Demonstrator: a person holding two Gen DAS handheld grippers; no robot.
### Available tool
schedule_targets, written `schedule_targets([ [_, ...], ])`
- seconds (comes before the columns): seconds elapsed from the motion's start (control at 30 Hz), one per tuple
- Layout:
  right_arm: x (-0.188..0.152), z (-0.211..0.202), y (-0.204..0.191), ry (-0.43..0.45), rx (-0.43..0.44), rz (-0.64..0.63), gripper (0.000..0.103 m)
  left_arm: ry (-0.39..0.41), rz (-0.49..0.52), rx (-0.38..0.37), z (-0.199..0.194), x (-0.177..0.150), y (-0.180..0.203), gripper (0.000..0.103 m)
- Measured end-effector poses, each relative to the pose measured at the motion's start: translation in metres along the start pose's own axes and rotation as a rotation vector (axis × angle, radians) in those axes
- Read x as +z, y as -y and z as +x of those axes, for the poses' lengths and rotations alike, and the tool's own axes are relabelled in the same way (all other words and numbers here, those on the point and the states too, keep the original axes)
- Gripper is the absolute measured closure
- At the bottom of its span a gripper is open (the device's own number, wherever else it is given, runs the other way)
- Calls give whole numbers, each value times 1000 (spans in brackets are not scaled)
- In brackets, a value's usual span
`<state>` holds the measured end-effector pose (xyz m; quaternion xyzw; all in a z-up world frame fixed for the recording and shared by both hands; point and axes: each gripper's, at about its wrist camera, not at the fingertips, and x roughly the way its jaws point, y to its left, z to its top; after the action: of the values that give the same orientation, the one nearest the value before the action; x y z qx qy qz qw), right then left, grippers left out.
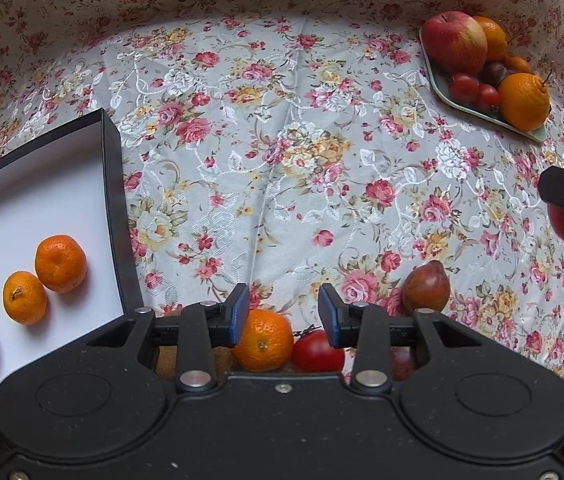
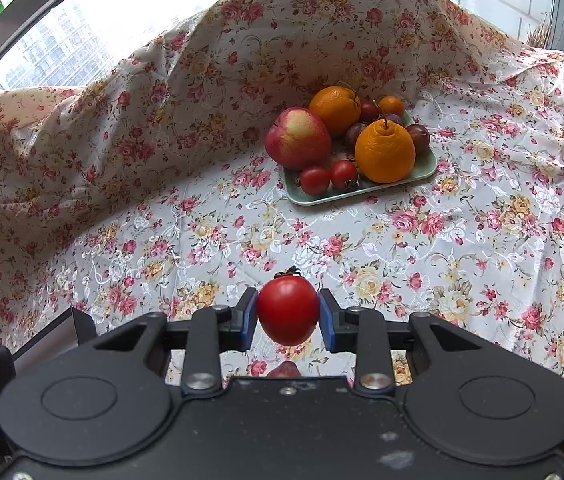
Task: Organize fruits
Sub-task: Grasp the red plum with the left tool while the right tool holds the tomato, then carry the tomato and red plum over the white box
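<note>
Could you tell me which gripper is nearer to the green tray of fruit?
Right. The right gripper, holding a tomato, faces the green tray across open cloth; the left gripper sits farther back by the box.

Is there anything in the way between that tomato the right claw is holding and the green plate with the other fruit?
Nothing visible. The right gripper holds the tomato above the flowered cloth, and only bare cloth lies between it and the green plate. The plate itself is crowded, with little free room.

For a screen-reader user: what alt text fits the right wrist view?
The right gripper holds a red tomato above a floral tablecloth. Beyond, a green tray carries an apple, oranges, plums and two small tomatoes.
</note>
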<state>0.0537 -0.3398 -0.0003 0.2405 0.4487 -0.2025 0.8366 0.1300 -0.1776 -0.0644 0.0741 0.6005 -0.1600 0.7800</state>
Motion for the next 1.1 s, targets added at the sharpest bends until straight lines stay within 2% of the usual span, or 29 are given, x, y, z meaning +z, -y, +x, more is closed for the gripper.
schedule_targets([
  [0.2,1,-4,8,11,-11,20,70,55,78,-18,-6,0,29,55],
  [0.37,5,-8,23,19,-21,52,70,68,104,-72,-6,2,51,55],
  [0.5,9,-11,37,27,-28,78,70,72,127,-75,-1,3,71,55],
  [0.77,14,-13,70,31,-58,134,70,40,153,-34,17,-3,94,55],
  [1.1,16,-21,78,40,-47,146,70,17,170,18,33,-8,107,55],
])
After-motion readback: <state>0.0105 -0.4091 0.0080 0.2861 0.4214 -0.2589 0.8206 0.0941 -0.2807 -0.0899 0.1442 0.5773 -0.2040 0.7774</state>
